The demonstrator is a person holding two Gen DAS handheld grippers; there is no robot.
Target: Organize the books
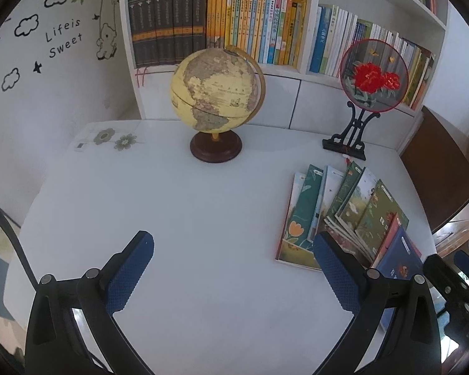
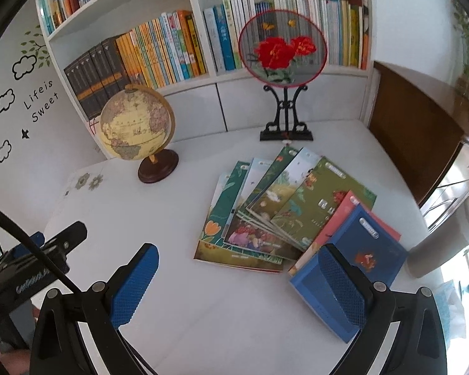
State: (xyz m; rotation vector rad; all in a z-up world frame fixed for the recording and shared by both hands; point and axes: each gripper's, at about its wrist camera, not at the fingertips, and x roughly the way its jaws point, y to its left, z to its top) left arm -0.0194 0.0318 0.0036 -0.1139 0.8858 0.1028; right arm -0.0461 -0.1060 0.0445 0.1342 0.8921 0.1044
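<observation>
The left gripper [image 1: 233,251] hangs above bare table, its blue-padded fingers [image 1: 131,268] spread wide apart with nothing between them. The right gripper [image 2: 237,267] is likewise spread wide and grips nothing; in its own view the right-hand pad overlaps the near corner of the blue book [image 2: 359,250], but contact cannot be confirmed. The fanned pile of books [image 2: 265,209] lies flat on the white table [image 2: 203,312], at about 1 o'clock from the right gripper and 2 o'clock from the left one. The blue book sits at the near right end of the fan, resting on a pink-covered book [image 2: 344,212]; green and pictorial covers overlap toward the left, ending in a green book with an orange tulip [image 2: 215,218]. Beyond the fan, at 12 o'clock in the right wrist view, stands a round embroidered fan with red flowers [image 2: 281,47] on a black stand, just beside the far tip of the pile. A globe [image 2: 134,122] on a dark wooden base stands at 11 o'clock, well apart from the books. Behind both is a white bookshelf [image 2: 203,25] filled with upright volumes. The wall at 10 o'clock carries cloud decals and the lettering [image 2: 42,101] "Life is Sweet". The left gripper's body shows at 9 o'clock in the right wrist view.
</observation>
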